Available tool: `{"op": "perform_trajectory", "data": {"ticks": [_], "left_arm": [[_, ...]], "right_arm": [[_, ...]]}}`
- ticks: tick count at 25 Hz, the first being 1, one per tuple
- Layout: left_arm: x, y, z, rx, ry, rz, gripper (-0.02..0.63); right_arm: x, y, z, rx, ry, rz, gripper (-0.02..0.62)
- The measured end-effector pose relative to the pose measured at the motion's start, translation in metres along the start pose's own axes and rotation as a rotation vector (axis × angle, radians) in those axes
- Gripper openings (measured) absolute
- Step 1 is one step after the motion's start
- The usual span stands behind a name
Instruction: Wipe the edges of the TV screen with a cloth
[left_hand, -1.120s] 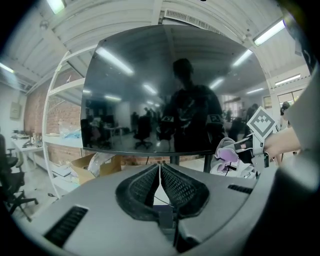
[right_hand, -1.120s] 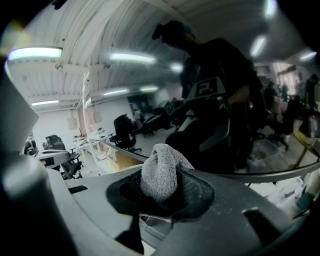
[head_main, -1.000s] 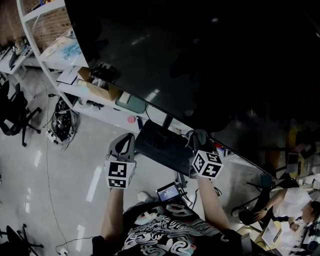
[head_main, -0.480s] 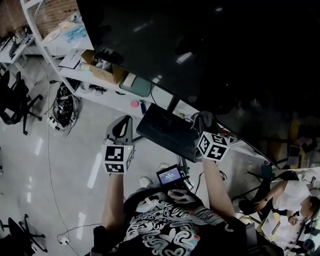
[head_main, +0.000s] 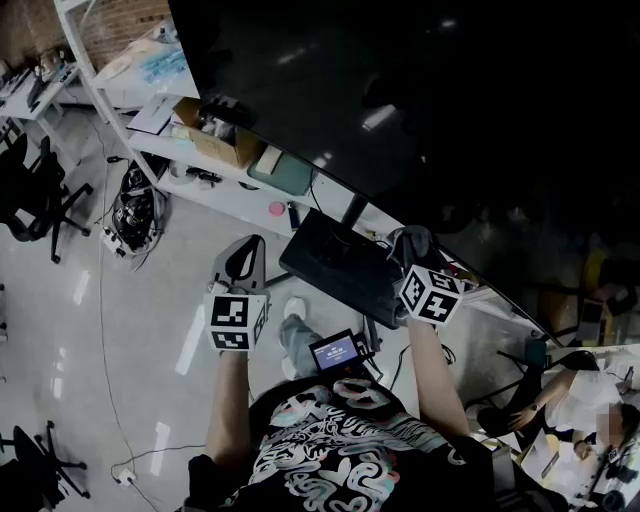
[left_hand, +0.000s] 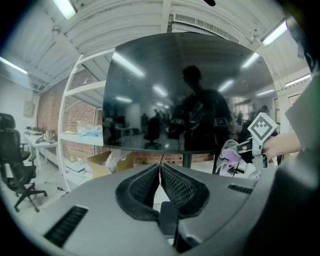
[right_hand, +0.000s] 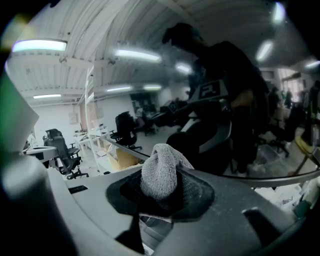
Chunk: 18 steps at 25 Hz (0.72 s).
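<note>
A large dark TV screen (head_main: 420, 90) fills the top of the head view and stands on a black base (head_main: 335, 262). My right gripper (head_main: 415, 245) is shut on a grey cloth (right_hand: 161, 170), held just below the screen's bottom edge (head_main: 400, 215) near the stand. In the right gripper view the cloth bulges up between the jaws, close to the glass. My left gripper (head_main: 243, 262) hangs lower left of the screen, jaws shut with nothing between them. In the left gripper view the TV screen (left_hand: 185, 95) stands a little way ahead, and the right gripper (left_hand: 235, 152) shows beside it.
A white shelf rack (head_main: 110, 70) with a cardboard box (head_main: 215, 140) and clutter stands left of the TV. Black office chairs (head_main: 35, 200) and a heap of cables (head_main: 135, 215) sit on the floor at left. A small lit monitor (head_main: 335, 352) hangs at my chest.
The view has shifted so the TV and its base sit slightly further right and lower. My right gripper with the cloth has moved a little right; the left one has hardly moved.
</note>
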<state>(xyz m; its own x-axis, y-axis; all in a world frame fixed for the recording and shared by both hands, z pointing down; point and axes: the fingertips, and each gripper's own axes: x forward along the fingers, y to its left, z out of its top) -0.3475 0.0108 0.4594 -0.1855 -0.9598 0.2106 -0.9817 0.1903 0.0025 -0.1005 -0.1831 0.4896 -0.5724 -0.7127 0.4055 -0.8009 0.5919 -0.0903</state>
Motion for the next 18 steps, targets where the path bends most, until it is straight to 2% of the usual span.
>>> {"op": "perform_trajectory", "data": {"ticks": [7,18], "left_arm": [[-0.004,0.023,0.000,-0.009,-0.005,0.053,0.025],[0.011,0.036,0.009,0.012,-0.004,0.044,0.025]], "right_arm": [[0.008,0.010,0.002,0.002,-0.003,0.030,0.149],[0.013,0.020,0.006,0.028,-0.018,0.027,0.149]]}}
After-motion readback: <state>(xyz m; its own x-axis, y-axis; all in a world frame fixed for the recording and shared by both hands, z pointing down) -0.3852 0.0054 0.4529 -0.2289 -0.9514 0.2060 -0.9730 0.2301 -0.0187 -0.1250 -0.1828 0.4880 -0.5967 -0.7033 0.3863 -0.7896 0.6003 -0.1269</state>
